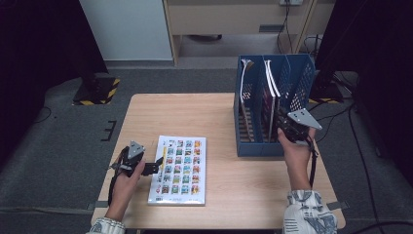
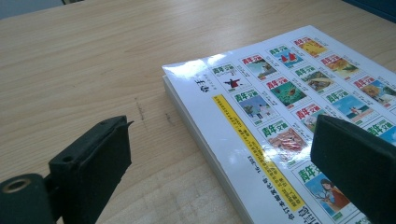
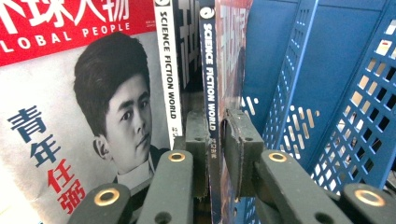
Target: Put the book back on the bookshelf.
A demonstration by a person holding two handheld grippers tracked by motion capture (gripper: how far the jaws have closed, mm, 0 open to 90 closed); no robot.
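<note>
Right gripper (image 1: 288, 127): at the blue file rack (image 1: 299, 73), which stands at the table's (image 1: 146, 112) far right corner; jaws closed tight on the spine of a magazine.
Held magazine (image 3: 208, 65): dark-spined "Science Fiction World" issue, upright in a rack compartment, pinched between the two pads.
Neighbours in the rack: a second "Science Fiction World" issue (image 3: 167, 65) with a white spine just beside it, then a "Global People" magazine (image 3: 70, 93) with a portrait cover.
Left gripper (image 1: 146, 165): near the table's front left corner, jaws wide apart, gripping nothing.
Flat magazine (image 1: 179, 168): lies flat near the table's front edge, left of centre; its left edge sits between the left gripper's open jaws, the right jaw over the cover.
</note>
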